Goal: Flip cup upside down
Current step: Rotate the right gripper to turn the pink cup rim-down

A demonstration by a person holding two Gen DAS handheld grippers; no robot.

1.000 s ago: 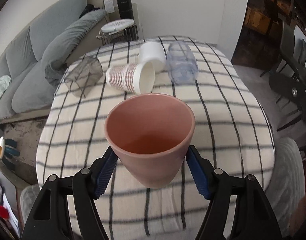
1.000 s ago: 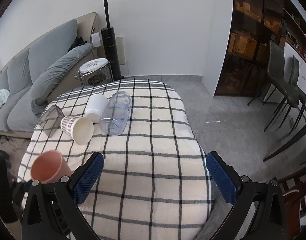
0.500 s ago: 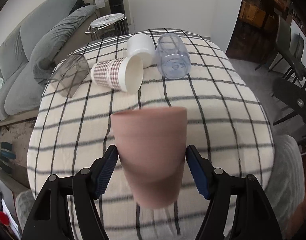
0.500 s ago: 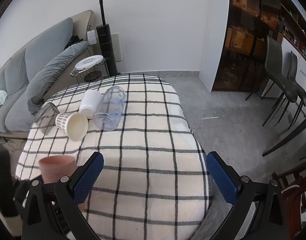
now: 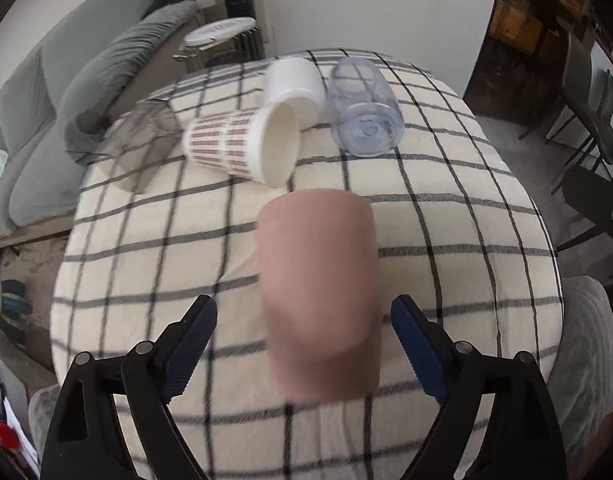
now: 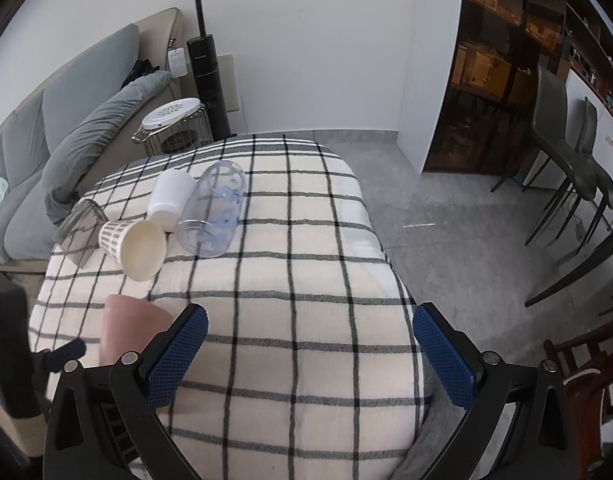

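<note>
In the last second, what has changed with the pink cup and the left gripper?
The pink cup went from mouth-up, clamped between the blue pads, to tipped over: its opening no longer shows. The left gripper has spread, with gaps on both sides of the cup, so it has let go. The right gripper stayed open and empty; the paper cup, white cup and clear cup lie as before.

Pink cup [image 5: 318, 280]: matt, smooth, ceramic-looking. Checked tablecloth [image 5: 446, 216]: soft woven cloth. Beyond the cup: patterned paper cup [image 5: 242, 146], clear glossy plastic tumbler [image 5: 362, 108].
</note>
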